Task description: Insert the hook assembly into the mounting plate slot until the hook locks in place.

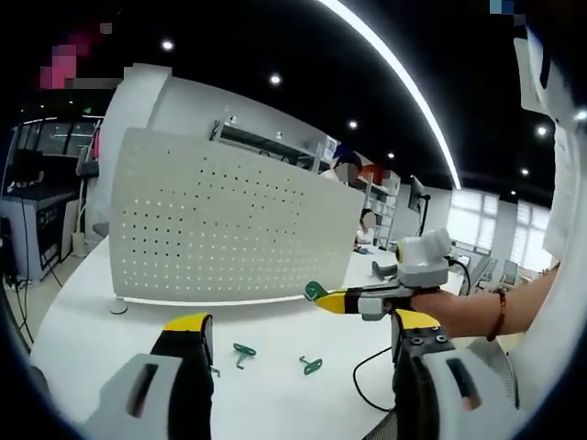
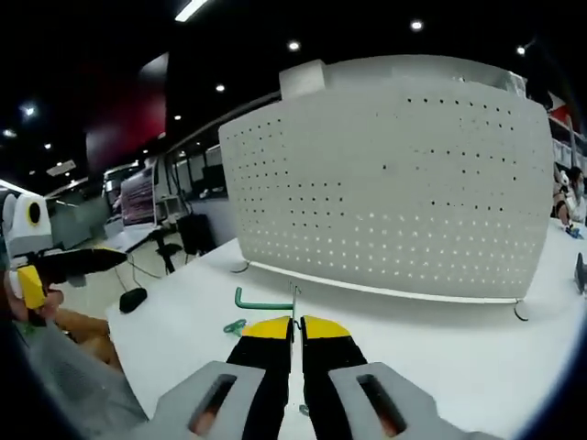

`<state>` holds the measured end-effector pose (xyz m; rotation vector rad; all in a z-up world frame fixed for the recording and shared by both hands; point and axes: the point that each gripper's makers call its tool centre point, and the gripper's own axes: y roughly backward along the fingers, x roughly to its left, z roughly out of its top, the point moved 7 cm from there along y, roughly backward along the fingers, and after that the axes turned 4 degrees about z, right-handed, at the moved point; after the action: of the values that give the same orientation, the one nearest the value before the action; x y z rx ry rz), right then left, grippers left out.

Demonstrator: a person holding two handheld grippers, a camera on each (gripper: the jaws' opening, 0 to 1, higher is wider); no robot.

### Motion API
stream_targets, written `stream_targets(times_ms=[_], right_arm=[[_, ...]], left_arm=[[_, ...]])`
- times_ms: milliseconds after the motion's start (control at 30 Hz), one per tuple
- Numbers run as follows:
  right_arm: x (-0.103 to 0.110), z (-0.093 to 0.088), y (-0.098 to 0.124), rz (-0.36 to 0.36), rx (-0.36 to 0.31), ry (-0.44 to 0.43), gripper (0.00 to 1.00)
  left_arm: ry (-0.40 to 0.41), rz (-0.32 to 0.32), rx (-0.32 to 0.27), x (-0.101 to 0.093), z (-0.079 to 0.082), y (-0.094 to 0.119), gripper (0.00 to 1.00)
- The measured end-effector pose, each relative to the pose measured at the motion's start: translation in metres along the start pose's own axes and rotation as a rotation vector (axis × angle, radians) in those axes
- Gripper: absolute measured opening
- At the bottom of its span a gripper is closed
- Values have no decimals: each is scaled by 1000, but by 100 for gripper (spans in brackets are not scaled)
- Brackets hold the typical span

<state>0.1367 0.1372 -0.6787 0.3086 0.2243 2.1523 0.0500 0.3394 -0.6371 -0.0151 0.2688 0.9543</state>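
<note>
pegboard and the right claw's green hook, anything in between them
Nothing: in the right gripper view only bare white table lies between the green hook in the right claw and the pegboard.

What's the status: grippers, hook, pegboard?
Right gripper shut on green hook, short of the pegboard. Left gripper open, empty. Two spare hooks on table; path clear.

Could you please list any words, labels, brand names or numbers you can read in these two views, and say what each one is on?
None can be read in either view.
The white pegboard carries rows of holes and no print.
The green hook held in the right claw bears no marking.
The white table is unmarked.
</note>
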Motion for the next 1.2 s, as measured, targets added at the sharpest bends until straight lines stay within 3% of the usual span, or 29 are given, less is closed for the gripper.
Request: stream_targets(times_ms=[400,567,800,1200], right_arm=[[18,15,7,72,-91,31,2],[27,22,9,116,-138,55,2],[39,27,9,164,-164,64,2],[54,34,11,254,-213,77,2]], left_arm=[[58,-34,-13,-6,2,-4,76],[65,-40,-16,-8,6,-5,65],[95,-59,-17,-13,8,-7,66],[188,-58,-21,-16,11,-8,54]])
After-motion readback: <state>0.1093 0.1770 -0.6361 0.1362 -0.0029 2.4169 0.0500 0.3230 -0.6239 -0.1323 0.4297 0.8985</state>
